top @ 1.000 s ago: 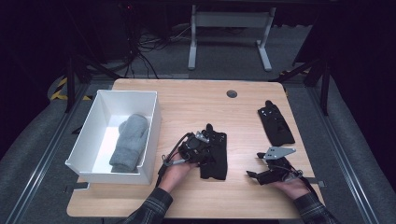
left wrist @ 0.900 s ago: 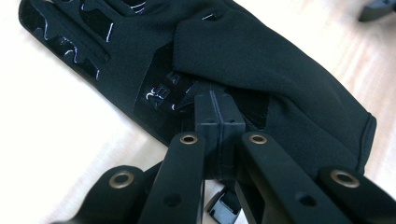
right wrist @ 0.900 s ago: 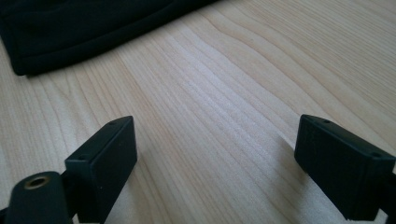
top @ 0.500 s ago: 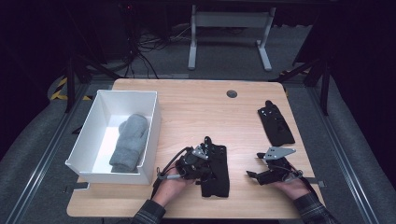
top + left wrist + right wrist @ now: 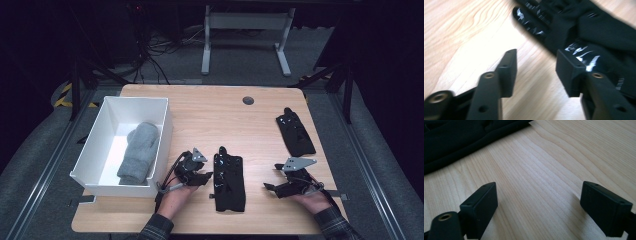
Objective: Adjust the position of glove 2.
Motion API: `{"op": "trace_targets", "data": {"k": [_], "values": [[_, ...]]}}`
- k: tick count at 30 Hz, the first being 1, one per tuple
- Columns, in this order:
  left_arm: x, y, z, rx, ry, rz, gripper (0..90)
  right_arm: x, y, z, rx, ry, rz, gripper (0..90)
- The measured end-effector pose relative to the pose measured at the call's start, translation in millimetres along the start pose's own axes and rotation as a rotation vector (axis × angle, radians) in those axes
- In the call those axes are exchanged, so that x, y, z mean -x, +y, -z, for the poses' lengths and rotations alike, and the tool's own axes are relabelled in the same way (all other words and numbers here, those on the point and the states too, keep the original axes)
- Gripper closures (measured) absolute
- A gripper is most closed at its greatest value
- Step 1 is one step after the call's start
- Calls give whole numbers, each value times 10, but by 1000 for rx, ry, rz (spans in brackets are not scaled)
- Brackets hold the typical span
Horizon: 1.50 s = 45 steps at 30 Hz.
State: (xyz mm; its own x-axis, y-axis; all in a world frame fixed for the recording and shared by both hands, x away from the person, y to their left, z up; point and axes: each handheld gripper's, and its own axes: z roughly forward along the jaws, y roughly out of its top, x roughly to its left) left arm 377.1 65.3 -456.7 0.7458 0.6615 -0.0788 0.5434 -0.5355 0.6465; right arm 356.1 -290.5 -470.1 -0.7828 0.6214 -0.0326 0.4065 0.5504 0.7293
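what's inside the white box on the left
A grey mitten lies lengthwise in the white box, beside a bare strip of box floor. Whatever is under the mitten is covered, and the near wall hides the floor just behind it.

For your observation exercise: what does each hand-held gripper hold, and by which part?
Nothing. The left hand-held gripper, jaws just opened, has bare table between them beside the black glove; the right hand-held gripper is open.

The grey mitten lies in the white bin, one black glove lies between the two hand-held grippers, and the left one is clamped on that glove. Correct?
Not quite. The left hand-held gripper has just opened and its jaws stand apart over bare table beside the black glove, as the left gripper view shows. The grey mitten is in the white bin.
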Motion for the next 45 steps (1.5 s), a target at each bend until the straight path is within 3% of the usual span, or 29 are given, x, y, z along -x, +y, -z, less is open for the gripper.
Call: {"op": "trace_targets", "data": {"k": [3,5,6,9,10,11,13,15,26,34,45], "values": [[-25,-20,-54,-3,24,-1,361,-6,10,7,-5,10,1,185],[-36,-38,-85,15,31,-4,273,1,23,41,1,2,1,278],[-36,-38,-85,15,31,-4,252,1,23,41,1,2,1,278],[-27,-67,-127,29,34,-51,179,51,74,146,29,-29,-2,483],[-37,-86,-135,50,31,-55,149,82,93,184,44,-45,-6,582],[-37,-86,-135,50,31,-55,142,82,93,184,44,-45,-6,582],[-53,-115,-145,74,23,-63,132,153,129,227,52,-89,-14,772],[-57,-121,-146,78,20,-66,126,237,157,235,52,-88,-43,896],[-58,-121,-144,76,26,-66,122,787,279,276,45,-165,-122,900],[-57,-121,-147,77,30,-61,120,1166,374,150,39,-226,-156,900],[-56,-122,-146,73,33,-54,105,1546,199,197,31,-301,-237,900]]}}
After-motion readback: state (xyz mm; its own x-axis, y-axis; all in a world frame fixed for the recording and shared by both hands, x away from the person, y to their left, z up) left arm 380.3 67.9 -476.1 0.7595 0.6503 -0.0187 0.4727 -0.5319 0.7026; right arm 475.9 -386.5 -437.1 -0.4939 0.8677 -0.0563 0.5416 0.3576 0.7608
